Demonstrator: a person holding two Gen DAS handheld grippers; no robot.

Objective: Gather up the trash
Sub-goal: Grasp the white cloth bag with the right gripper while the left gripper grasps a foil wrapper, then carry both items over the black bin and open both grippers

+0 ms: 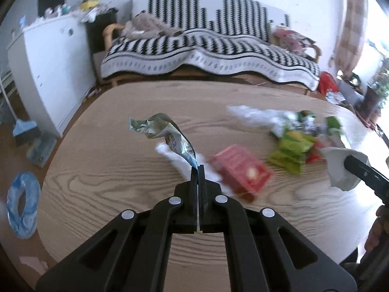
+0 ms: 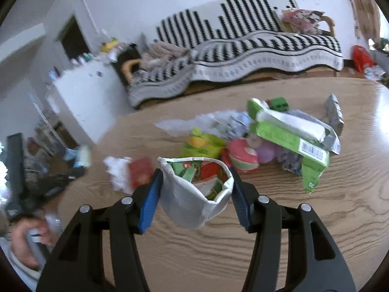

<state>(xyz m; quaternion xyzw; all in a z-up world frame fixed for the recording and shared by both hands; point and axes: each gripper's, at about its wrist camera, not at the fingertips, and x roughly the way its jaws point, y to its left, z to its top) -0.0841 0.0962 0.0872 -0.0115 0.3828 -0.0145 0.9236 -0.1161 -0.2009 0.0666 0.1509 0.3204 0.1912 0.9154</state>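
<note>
Above the wooden table (image 1: 102, 170), left gripper (image 1: 198, 168) pinched tight on one end of a crumpled silvery wrapper (image 1: 167, 133); long axis running from the fingertips up and away to the left, free end pointing toward the sofa (image 1: 209, 46), lifted off the wood. Just behind it on the table: white tissue (image 1: 170, 154) and a red packet (image 1: 240, 170), blurred. Over on the right side, right gripper (image 2: 195, 182) clamped across a white paper cup (image 2: 187, 202), blue pads (image 2: 149, 199) pressing both walls, mouth tilted up and forward. Inside the cup: green and red wrapper scraps (image 2: 201, 172), roughly half full. Beyond the cup, piled trash: green carton with barcode (image 2: 291, 141), clear plastic (image 2: 184, 125), pink ball-like item (image 2: 243, 155), silver foil piece (image 2: 334, 112).
</note>
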